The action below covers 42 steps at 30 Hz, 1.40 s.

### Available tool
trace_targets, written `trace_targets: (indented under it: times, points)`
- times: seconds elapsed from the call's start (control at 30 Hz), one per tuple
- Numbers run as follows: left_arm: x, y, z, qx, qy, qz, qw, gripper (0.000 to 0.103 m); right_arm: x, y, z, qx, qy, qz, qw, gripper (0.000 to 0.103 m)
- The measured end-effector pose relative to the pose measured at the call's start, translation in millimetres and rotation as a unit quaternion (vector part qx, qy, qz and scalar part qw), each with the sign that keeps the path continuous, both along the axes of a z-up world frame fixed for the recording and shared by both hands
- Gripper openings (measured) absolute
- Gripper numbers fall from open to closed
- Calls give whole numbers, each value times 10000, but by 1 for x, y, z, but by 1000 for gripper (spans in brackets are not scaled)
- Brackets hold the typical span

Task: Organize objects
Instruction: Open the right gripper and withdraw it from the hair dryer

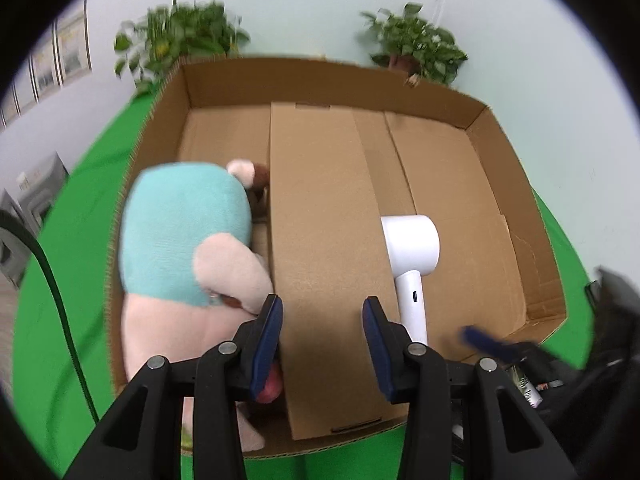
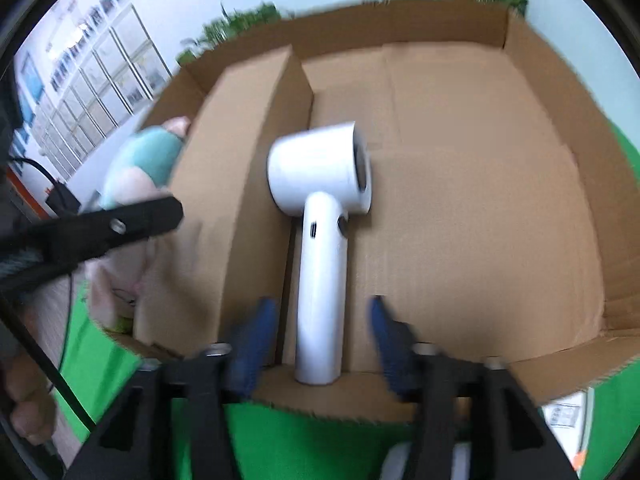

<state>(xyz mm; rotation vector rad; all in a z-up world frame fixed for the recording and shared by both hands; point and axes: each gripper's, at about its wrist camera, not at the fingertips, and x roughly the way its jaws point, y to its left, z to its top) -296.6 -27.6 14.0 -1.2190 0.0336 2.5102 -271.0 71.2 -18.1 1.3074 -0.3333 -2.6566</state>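
A large open cardboard box sits on a green cloth, split by a cardboard divider. A white hair dryer lies in the right compartment, beside the divider. A plush toy in teal and pink lies in the left compartment. My left gripper is open and empty above the divider, its left finger next to the plush. My right gripper is open, its fingers on either side of the dryer's handle without clamping it.
The green cloth covers the table around the box. Two potted plants stand behind the box against the wall. A black cable runs at the left. Small items lie at the right.
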Motion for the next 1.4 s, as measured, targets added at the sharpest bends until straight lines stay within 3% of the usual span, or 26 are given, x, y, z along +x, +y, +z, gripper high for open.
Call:
trace_targets:
  times: [0.07, 0.1, 0.17, 0.23, 0.27, 0.37, 0.53, 0.7, 0.73, 0.77, 0.8, 0.83, 0.87, 0.93, 1.0, 1.03, 1.07, 1.17, 1.4]
  points:
    - [16, 1, 8, -142, 411, 54, 9990, 41, 23, 6, 26, 119, 311, -18, 9994, 98]
    - [28, 1, 13, -200, 671, 94, 9975, 44, 32, 10, 32, 244, 456, -25, 9987, 103]
    - [47, 2, 22, -223, 1041, 190, 9941, 71, 31, 42, 56, 361, 507, 142, 9980, 103]
    - [72, 2, 28, -155, 1464, 334, 9885, 87, 41, 49, 54, 410, 485, 349, 9974, 102]
    - [79, 4, 30, -155, 1572, 372, 9868, 87, 55, 43, 65, 468, 547, 328, 9969, 102]
    - [98, 10, 30, -309, 1657, 496, 9845, 87, 77, 55, 58, 665, 887, 98, 9938, 102]
    - [124, 16, 27, -363, 1786, 812, 9799, 87, 111, 72, 74, 545, 1317, -134, 9897, 102]
    - [134, 23, 22, -594, 1744, 758, 9800, 86, 136, 81, 92, 472, 1513, -154, 9872, 98]
    - [135, 23, 22, -608, 1749, 711, 9801, 84, 139, 84, 92, 478, 1543, -161, 9867, 85]
    - [138, 24, 22, -617, 1786, 640, 9799, 74, 140, 86, 92, 546, 1572, -186, 9859, 60]
    - [141, 24, 23, -617, 1848, 564, 9792, 62, 141, 85, 93, 784, 1587, -298, 9837, 46]
    - [142, 25, 23, -614, 1855, 503, 9794, 32, 141, 86, 94, 986, 1559, -388, 9821, 26]
    - [140, 25, 22, -605, 1778, 463, 9811, 15, 141, 87, 94, 1034, 1515, -418, 9822, 24]
    - [138, 24, 21, -588, 1673, 481, 9830, 15, 143, 89, 93, 868, 1450, -386, 9849, 25]
    - [138, 25, 22, -640, 1723, 605, 9811, 30, 145, 89, 95, 799, 1466, -332, 9854, 42]
    - [139, 26, 22, -696, 1728, 690, 9801, 67, 147, 88, 95, 775, 1491, -321, 9853, 80]
    - [139, 26, 23, -692, 1758, 766, 9790, 95, 150, 90, 96, 685, 1569, -295, 9848, 101]
    - [145, 23, 26, -480, 1903, 786, 9774, 99, 152, 95, 97, 622, 1698, -290, 9831, 103]
    - [144, 27, 25, -632, 1844, 736, 9781, 99, 162, 97, 94, 417, 1737, -15, 9839, 103]
